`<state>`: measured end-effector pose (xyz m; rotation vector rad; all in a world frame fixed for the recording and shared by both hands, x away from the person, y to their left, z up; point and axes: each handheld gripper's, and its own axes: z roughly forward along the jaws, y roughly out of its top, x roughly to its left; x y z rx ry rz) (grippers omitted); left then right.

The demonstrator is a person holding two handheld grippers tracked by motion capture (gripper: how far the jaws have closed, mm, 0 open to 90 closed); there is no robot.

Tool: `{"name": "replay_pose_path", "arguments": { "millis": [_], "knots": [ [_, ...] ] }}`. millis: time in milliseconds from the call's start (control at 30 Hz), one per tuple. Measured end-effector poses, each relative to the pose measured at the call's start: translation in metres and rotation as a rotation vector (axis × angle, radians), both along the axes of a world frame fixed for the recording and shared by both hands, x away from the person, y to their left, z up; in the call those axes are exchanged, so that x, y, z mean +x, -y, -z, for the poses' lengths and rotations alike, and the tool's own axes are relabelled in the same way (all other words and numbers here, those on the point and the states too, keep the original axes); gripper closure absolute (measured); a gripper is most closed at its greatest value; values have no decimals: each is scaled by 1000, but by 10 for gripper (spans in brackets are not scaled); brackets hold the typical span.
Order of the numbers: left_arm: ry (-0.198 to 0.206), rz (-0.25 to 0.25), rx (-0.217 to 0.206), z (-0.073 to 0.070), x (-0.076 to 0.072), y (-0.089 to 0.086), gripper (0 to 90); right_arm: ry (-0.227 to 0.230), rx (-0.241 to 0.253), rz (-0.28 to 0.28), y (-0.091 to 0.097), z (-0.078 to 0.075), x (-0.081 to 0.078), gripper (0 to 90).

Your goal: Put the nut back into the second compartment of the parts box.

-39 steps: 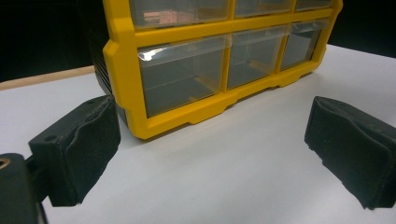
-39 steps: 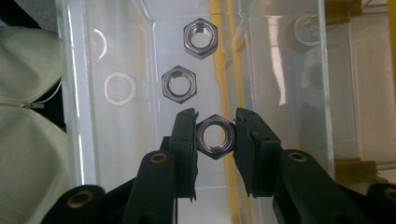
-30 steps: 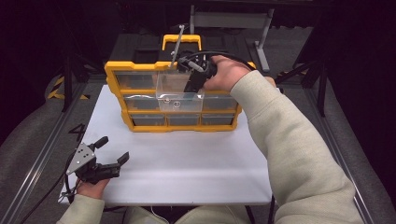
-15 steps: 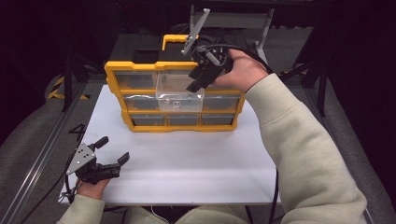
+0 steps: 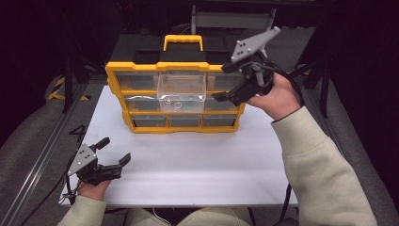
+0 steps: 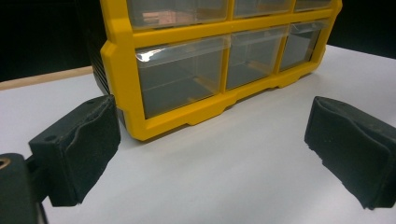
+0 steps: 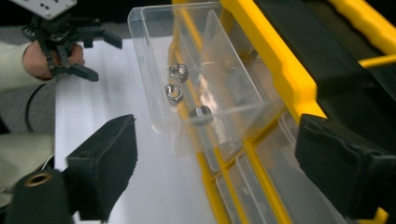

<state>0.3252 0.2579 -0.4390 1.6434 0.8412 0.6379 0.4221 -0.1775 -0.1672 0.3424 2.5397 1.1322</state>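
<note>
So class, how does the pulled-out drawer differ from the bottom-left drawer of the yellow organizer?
The pulled-out drawer juts forward from the organizer; the bottom-left drawer sits flush in its frame. The pulled-out drawer holds metal nuts; the bottom-left drawer looks empty. The pulled-out drawer also looks taller. Both are clear plastic.

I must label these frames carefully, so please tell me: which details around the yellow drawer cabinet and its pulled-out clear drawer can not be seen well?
- Yellow plastic drawer cabinet: its back is hidden in the high view by its own body; the left gripper view cuts off its top.
- Other drawers' contents: too dim behind the cloudy fronts in the high view.
- Pulled-out clear plastic drawer: small metal nuts lie inside; reflections make the count unsure in the right gripper view.
- Open right gripper: its jaw tips are blurred.
</note>
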Motion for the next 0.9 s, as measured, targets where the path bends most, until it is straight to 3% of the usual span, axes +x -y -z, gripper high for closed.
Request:
{"name": "replay_pose_path", "arguments": {
  "millis": [133,233,333,567,600,633,667,733,767,867,900],
  "knots": [
    [-2,1,-2,0,1,1,43,5,46,29,17,17,-8,66],
    [0,3,3,0,0,1,43,15,128,62,40,42,-19,50],
    [2,2,4,0,0,1,43,35,162,85,51,57,-25,25],
    [8,4,2,-1,-1,1,43,78,289,184,87,120,-43,0],
    [8,4,2,-1,-1,1,43,78,289,184,87,120,-43,0],
    [8,4,2,-1,-1,1,43,116,326,215,96,140,-48,0],
    [8,5,1,-1,-1,1,43,122,341,223,99,149,-50,0],
    [9,4,-2,-2,-2,1,43,113,364,237,106,168,-52,0],
    [9,4,-2,-2,-2,1,43,113,364,237,106,168,-52,0],
    [14,-1,-1,-2,-4,-1,43,78,404,250,118,206,-57,0],
    [14,-1,-1,-2,-4,-1,43,78,404,250,118,206,-57,0]
  ]
}}
